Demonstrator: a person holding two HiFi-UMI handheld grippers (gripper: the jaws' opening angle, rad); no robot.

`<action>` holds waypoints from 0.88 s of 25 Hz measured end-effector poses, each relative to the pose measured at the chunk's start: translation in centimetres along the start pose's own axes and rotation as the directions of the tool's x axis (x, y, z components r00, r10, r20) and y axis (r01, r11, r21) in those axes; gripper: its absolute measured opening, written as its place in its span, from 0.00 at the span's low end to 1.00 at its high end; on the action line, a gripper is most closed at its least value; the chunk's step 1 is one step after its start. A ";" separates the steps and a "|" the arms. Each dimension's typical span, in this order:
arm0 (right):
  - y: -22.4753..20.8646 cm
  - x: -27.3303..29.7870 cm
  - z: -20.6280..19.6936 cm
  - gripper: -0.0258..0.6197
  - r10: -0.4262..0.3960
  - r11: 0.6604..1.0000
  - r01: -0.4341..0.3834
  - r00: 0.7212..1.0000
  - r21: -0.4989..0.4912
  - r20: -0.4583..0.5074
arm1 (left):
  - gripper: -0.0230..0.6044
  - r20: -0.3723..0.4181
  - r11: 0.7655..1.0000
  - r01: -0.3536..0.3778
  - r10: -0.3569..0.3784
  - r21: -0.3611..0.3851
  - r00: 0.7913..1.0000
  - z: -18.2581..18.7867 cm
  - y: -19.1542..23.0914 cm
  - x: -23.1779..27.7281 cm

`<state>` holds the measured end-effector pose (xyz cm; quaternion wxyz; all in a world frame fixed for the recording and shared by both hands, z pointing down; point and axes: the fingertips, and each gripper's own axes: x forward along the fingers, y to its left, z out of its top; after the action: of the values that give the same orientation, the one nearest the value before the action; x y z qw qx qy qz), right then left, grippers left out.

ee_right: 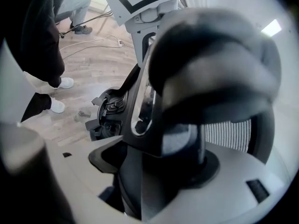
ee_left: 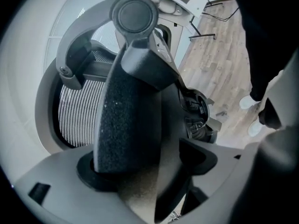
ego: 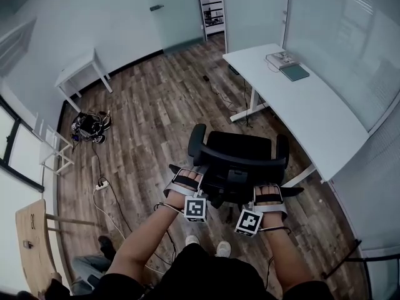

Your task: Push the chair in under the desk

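A black office chair [ego: 240, 149] stands on the wood floor, its seat turned toward the white desk [ego: 300, 99] at the upper right and still out in front of it. My two grippers hold the top rim of its backrest. The left gripper [ego: 186, 181] clamps the rim's left part and the right gripper [ego: 270, 194] its right part. In the left gripper view the black backrest frame [ee_left: 126, 111] fills the gap between the grey jaws of the left gripper [ee_left: 140, 171]. The right gripper view shows the same frame [ee_right: 210, 73] wedged between the jaws of the right gripper [ee_right: 159, 171].
A green-grey flat item [ego: 294, 72] and a small device lie on the desk's far end. Cables and a power strip [ego: 100, 183] trail over the floor at left. A small white table [ego: 78, 70] stands far left, a wooden chair [ego: 31, 236] lower left. Glass walls stand behind the desk.
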<state>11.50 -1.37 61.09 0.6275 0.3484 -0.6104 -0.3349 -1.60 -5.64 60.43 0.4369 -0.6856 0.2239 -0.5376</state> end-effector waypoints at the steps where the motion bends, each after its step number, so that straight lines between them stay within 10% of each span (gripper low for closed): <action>1: -0.2 0.4 0.1 0.56 -0.002 1.000 0.002 1.000 0.005 -0.005 | 0.67 0.005 1.000 0.003 -0.003 0.007 1.000 -0.2 0.2 0.4; 22: -5.4 9.3 0.9 0.57 0.050 0.989 -0.023 0.982 0.147 -0.184 | 0.67 0.199 0.991 -0.018 -0.009 0.134 0.980 -4.2 7.6 11.2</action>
<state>10.94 -12.17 61.47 0.6613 0.4117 -0.5777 -0.2440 -0.66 -19.76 60.28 0.5036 -0.7043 0.1439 -0.4793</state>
